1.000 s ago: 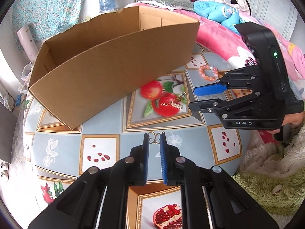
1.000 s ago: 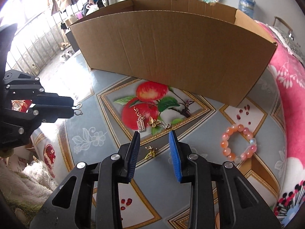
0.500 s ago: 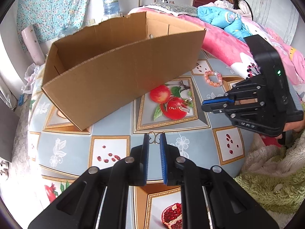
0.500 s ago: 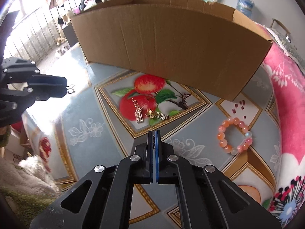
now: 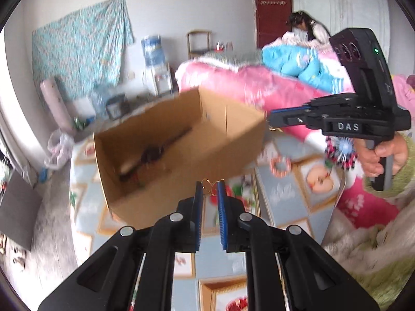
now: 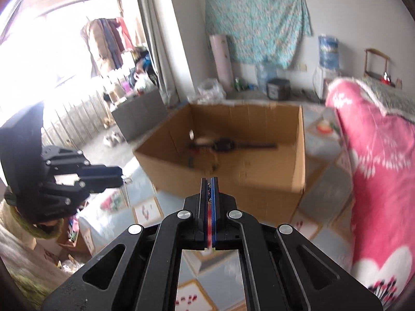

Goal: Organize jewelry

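Observation:
My left gripper (image 5: 208, 184) is shut on a small gold wire earring (image 5: 209, 183) and is held above the table in front of the open cardboard box (image 5: 179, 142). My right gripper (image 6: 209, 181) is shut too; in the left wrist view a small gold charm (image 5: 274, 129) hangs from its tips (image 5: 272, 118) near the box's right corner. The right wrist view looks down into the box (image 6: 259, 181), where dark jewelry pieces (image 6: 225, 145) lie on the floor. The left gripper (image 6: 120, 176) appears there at the left with its earring (image 6: 127, 180). A pink bead bracelet (image 5: 280, 166) lies on the table.
The table wears a fruit-patterned cloth (image 5: 285, 191). A bed with a pink blanket (image 6: 376, 168) borders the table's right side, and a person (image 5: 306, 26) sits at its far end. A hand (image 5: 376, 158) holds the right gripper's handle.
The right gripper shut on the gold charm on the table. Both grippers then rose and tilted up, so the box's inside has come into view.

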Action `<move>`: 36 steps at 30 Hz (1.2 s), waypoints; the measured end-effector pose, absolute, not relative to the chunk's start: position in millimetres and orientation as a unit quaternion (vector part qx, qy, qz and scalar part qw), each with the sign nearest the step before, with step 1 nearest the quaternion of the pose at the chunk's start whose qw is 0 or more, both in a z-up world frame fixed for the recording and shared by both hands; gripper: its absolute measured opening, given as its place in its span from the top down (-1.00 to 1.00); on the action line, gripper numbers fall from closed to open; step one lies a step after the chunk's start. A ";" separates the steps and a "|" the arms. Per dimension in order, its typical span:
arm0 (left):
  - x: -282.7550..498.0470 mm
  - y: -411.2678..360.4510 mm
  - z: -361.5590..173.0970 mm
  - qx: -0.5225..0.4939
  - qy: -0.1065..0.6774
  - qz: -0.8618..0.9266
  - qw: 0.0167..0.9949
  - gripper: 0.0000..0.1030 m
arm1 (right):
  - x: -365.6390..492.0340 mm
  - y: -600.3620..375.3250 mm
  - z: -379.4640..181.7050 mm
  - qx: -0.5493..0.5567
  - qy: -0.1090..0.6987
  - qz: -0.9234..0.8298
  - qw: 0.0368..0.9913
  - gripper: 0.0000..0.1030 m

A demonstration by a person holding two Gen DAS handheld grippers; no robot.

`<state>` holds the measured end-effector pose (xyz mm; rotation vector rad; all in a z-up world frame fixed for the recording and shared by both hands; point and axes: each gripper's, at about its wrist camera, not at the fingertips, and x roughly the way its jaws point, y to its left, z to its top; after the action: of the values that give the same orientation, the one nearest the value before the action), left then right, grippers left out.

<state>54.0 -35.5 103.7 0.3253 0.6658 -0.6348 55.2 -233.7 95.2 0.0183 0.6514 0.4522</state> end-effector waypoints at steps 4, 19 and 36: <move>90.6 -46.6 116.1 0.163 0.311 -0.312 0.883 0.79 | 94.6 -242.3 114.4 0.025 0.306 0.244 0.920 1.00; 304.0 -93.4 21.3 0.128 0.544 -0.305 0.771 0.79 | 248.9 -239.4 45.4 -0.021 0.471 0.219 0.854 0.91; 288.4 -63.4 69.5 0.069 0.514 -0.269 0.812 0.23 | 200.5 -282.0 123.8 0.013 0.371 0.189 0.909 0.35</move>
<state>288.4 -63.4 69.5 0.1470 1.0972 -0.5738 200.5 -282.0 123.8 0.0278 0.7647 0.3895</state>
